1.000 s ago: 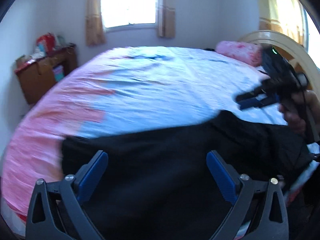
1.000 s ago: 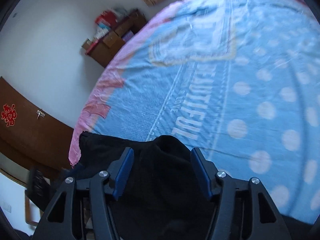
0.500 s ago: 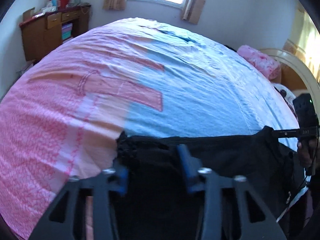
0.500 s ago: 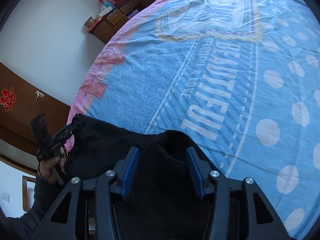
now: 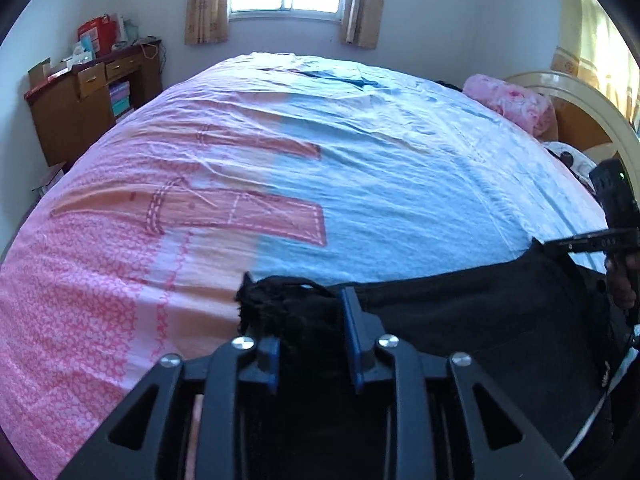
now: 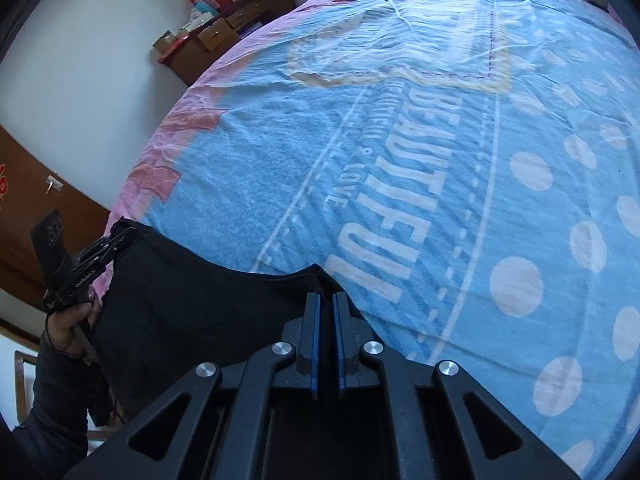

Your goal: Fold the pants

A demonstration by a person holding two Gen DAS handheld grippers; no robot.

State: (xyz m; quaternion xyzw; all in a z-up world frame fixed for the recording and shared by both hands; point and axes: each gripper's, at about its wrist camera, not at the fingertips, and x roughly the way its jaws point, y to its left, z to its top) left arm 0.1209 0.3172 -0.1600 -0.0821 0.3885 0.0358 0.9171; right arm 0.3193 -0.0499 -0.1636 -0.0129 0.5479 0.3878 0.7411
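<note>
"BEAUTIFUL" bedsheet under black pants

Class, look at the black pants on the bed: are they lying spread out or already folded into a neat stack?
Spread out, not stacked. The black pants stretch in one wide band between the left gripper and right gripper, each pinching an end, across the bedspread.

Black pants bunched on bed
</note>
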